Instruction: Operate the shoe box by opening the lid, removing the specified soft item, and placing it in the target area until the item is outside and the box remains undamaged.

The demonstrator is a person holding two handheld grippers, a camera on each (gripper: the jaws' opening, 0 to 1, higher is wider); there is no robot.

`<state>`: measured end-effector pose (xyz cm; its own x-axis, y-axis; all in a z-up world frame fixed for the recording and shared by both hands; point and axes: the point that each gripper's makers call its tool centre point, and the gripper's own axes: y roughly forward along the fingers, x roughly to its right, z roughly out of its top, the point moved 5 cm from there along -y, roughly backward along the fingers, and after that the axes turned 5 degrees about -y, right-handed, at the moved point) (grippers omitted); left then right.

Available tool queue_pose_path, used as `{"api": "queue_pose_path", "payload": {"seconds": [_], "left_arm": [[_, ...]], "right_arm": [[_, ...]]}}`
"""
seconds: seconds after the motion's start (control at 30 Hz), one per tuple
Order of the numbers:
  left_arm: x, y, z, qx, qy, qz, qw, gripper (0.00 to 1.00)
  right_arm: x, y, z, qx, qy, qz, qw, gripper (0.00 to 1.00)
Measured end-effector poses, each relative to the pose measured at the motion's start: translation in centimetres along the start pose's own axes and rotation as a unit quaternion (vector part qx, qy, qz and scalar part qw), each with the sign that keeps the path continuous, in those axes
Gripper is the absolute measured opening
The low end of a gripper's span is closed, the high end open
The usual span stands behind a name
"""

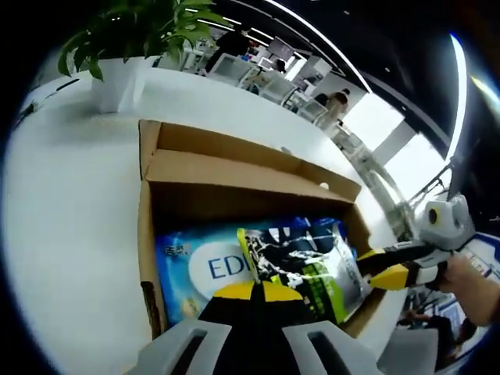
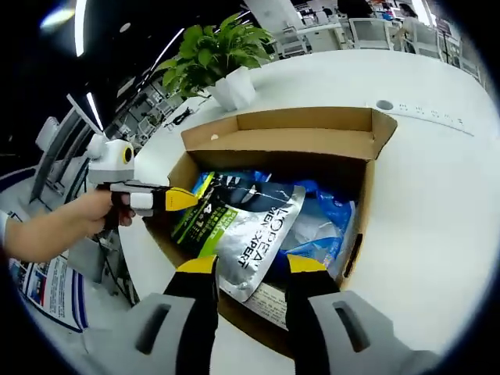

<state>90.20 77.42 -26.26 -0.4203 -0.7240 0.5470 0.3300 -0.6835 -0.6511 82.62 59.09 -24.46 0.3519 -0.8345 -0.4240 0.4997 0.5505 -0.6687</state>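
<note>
An open cardboard box sits on a white table, lid flaps folded back. Inside, a silver, black and green pouch lies tilted on blue soft packs. My left gripper has its yellow tips together at the pouch's green end and looks shut on its edge. My right gripper is open at the box's opposite wall. Its two jaws stand either side of the pouch's silver end.
A potted green plant in a white pot stands on the white table beyond the box. A hand holds the left gripper off the table's edge. Office chairs and desks stand far behind.
</note>
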Motion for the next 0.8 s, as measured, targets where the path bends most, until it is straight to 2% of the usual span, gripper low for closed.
{"api": "queue_pose_path", "payload": {"seconds": [0.13, 0.2, 0.23, 0.27, 0.3, 0.53, 0.8], "left_arm": [[-0.2, 0.1, 0.1, -0.001, 0.001, 0.000, 1.0000, 0.01], [-0.3, 0.1, 0.2, -0.001, 0.002, 0.001, 1.0000, 0.00], [-0.3, 0.1, 0.1, -0.002, 0.002, 0.001, 1.0000, 0.00], [-0.3, 0.1, 0.2, -0.001, 0.004, 0.002, 1.0000, 0.00], [-0.3, 0.1, 0.1, -0.002, 0.004, 0.002, 1.0000, 0.00], [0.2, 0.1, -0.1, -0.002, 0.006, 0.004, 1.0000, 0.00], [-0.1, 0.1, 0.0, -0.002, 0.006, 0.004, 1.0000, 0.00]], "right_arm": [[0.3, 0.6, -0.2, -0.004, 0.010, 0.004, 0.9999, 0.26], [0.2, 0.6, -0.3, 0.001, 0.035, 0.014, 0.9993, 0.23], [0.8, 0.5, 0.1, 0.010, 0.033, 0.002, 0.9994, 0.20], [0.9, 0.5, 0.2, 0.014, 0.043, 0.005, 0.9990, 0.18], [1.0, 0.4, 0.2, 0.015, 0.065, 0.005, 0.9977, 0.16], [0.7, 0.3, 0.0, 0.017, 0.054, 0.007, 0.9984, 0.16], [0.3, 0.1, 0.0, 0.021, 0.060, 0.010, 0.9979, 0.15]]}}
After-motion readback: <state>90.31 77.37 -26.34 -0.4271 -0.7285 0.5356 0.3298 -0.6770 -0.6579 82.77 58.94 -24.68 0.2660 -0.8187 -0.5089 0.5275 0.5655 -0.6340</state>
